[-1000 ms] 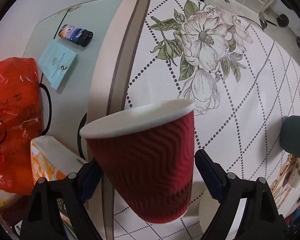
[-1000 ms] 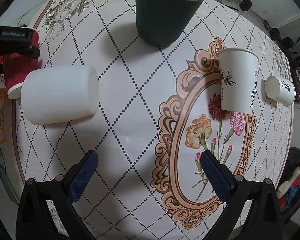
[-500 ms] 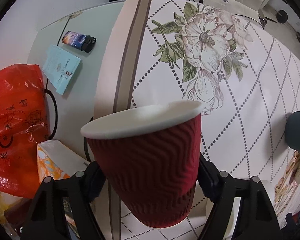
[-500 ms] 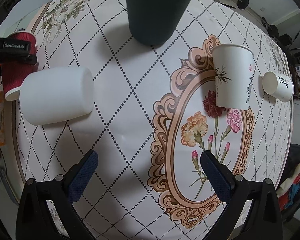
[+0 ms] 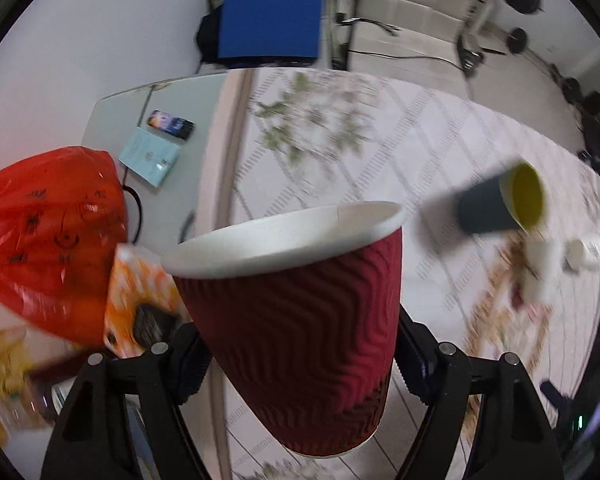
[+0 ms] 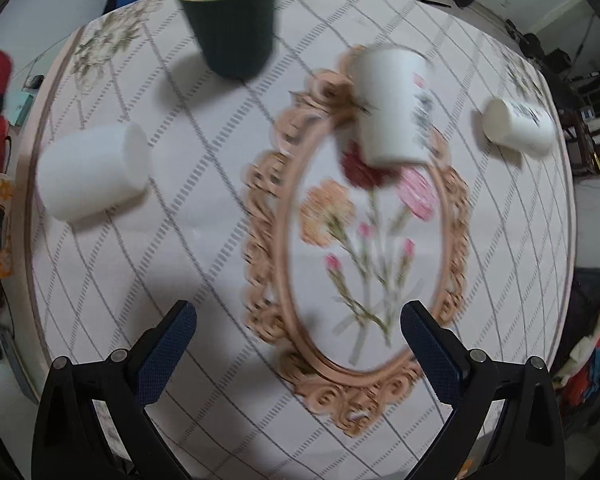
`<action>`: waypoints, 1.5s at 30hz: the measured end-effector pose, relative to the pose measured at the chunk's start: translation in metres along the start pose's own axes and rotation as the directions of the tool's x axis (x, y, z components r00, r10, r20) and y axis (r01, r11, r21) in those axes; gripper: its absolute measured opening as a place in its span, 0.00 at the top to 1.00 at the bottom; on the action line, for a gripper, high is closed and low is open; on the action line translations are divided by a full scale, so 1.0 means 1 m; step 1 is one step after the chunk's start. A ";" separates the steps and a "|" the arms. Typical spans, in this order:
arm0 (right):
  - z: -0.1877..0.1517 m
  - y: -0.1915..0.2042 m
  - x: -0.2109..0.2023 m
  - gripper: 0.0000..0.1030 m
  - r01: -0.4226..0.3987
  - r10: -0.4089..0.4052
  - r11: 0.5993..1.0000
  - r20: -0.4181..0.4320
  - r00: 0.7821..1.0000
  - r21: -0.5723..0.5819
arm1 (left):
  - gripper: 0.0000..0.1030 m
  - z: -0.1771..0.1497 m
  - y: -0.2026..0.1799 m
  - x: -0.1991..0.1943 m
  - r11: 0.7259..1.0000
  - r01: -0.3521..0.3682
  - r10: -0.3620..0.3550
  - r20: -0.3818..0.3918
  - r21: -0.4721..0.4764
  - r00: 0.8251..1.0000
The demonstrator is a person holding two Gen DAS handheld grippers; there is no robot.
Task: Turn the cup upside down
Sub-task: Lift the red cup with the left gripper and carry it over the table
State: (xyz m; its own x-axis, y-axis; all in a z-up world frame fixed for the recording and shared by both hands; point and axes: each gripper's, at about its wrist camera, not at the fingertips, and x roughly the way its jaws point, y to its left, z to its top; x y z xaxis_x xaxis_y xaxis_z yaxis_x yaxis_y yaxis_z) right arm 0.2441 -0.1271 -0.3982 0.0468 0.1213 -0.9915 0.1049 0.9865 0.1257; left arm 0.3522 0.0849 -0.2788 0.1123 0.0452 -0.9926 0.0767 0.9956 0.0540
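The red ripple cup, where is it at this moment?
In the left wrist view the red ripple cup sits centre, clamped mouth-up in the left tool, above the tablecloth, with the orange bag to its left.

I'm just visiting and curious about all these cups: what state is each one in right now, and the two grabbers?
Red ribbed paper cup: clamped, mouth up, lifted.
Left gripper: shut on it.
Right gripper: jaws open, empty.
Dark green cup with yellow inside: upright.
Plain white cup: on its side.
Tall printed white paper cup: upright.
Small printed white cup: on its side.
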 end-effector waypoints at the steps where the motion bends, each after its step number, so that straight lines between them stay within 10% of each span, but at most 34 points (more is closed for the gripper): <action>1: -0.006 -0.009 0.001 0.00 -0.003 0.003 1.000 -0.004 1.000 0.008 | 0.26 -0.009 -0.012 -0.002 1.000 0.003 -0.003 0.000 0.015 1.000; 20: -0.104 -0.193 0.042 0.00 0.075 -0.069 0.995 -0.080 0.994 0.072 | 0.26 -0.147 -0.206 0.108 0.991 0.046 -0.018 -0.214 0.122 0.977; 45: -0.097 -0.205 0.042 0.00 0.060 -0.056 0.996 -0.054 0.997 0.062 | 0.21 -0.109 -0.201 0.138 0.997 -0.002 0.019 -0.224 0.074 0.974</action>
State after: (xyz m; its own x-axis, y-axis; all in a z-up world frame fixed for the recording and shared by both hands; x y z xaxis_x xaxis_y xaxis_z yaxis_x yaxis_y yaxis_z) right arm 0.1284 -0.3137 -0.4686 -0.0127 0.0714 -0.9974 0.1691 0.9832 0.0683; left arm 0.2440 -0.0997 -0.4381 -0.1110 0.0810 -0.9905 0.1499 0.9866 0.0639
